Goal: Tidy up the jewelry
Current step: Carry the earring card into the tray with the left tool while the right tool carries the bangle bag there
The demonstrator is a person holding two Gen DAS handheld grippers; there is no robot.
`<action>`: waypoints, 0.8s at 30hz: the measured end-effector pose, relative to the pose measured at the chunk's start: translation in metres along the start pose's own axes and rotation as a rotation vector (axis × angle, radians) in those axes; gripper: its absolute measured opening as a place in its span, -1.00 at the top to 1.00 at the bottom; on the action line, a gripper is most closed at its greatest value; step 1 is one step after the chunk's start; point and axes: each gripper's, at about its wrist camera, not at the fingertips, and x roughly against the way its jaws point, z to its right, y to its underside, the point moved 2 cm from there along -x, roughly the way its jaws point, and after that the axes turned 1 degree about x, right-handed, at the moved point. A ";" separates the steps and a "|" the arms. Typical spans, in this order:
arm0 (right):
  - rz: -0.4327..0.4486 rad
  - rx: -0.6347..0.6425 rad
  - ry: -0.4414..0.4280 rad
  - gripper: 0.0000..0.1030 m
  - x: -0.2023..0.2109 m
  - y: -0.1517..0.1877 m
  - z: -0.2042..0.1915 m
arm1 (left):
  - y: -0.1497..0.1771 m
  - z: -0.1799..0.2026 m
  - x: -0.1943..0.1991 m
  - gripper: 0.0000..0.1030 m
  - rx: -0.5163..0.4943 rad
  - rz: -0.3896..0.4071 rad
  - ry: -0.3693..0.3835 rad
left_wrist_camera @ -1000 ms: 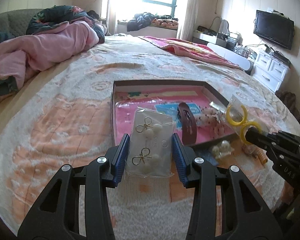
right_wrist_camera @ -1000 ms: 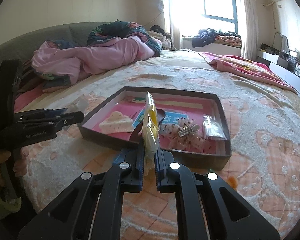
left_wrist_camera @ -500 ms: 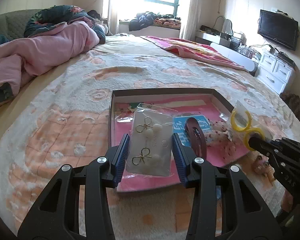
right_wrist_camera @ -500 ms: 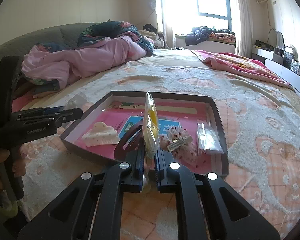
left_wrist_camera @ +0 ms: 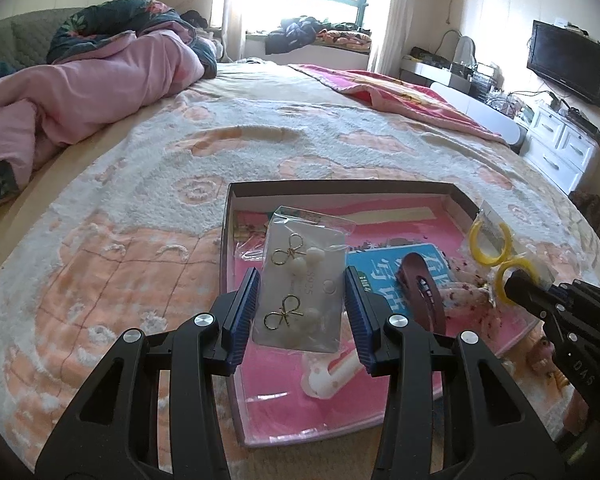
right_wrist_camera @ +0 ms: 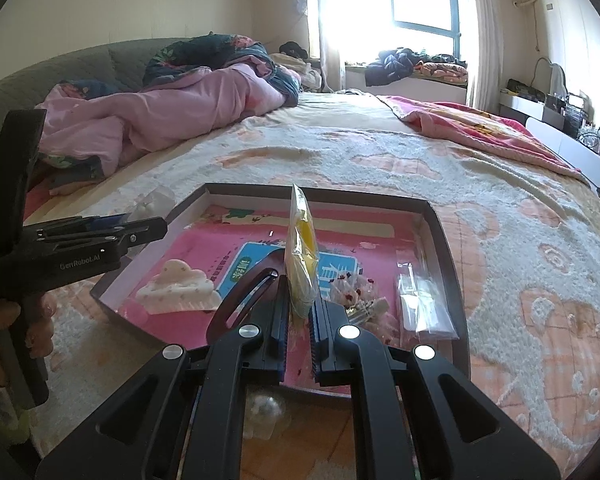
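A shallow dark box with a pink lining (left_wrist_camera: pixel 228 240) (right_wrist_camera: pixel 440 224) lies on the bed. My left gripper (left_wrist_camera: pixel 300 304) is shut on a clear packet of bow-and-pearl earrings (left_wrist_camera: pixel 304 292), held over the box's left part. My right gripper (right_wrist_camera: pixel 299 312) is shut on a clear packet of yellow hoop earrings (right_wrist_camera: pixel 302 256) (left_wrist_camera: pixel 496 248), held over the box's near side. In the box lie a brown hair clip (left_wrist_camera: pixel 424 292) (right_wrist_camera: pixel 240 300), a white claw clip (right_wrist_camera: pixel 176 292) (left_wrist_camera: pixel 332 372), a floral piece (right_wrist_camera: pixel 356 296) and a clear bag (right_wrist_camera: pixel 420 300).
The box rests on a peach-and-white blanket (left_wrist_camera: pixel 120 248). A pink quilt (left_wrist_camera: pixel 80 92) is heaped at the far left. A small pearl item (right_wrist_camera: pixel 266 412) lies on the blanket below my right gripper. A TV (left_wrist_camera: pixel 566 62) and white drawers (left_wrist_camera: pixel 560 152) stand to the right.
Both grippers have moved forward with their packets and now hang over the box. The left packet was in front of the box's near edge a second ago.
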 end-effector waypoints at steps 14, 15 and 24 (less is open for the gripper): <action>-0.069 -0.030 0.020 0.83 -0.036 -0.007 0.006 | -0.006 -0.005 -0.028 0.34 0.014 -0.021 -0.002; -0.073 -0.030 0.019 0.83 -0.038 -0.007 0.006 | -0.006 -0.006 -0.029 0.34 0.015 -0.023 -0.003; -0.108 -0.034 0.013 0.81 -0.048 -0.003 0.001 | -0.002 -0.005 -0.033 0.33 0.009 -0.036 0.000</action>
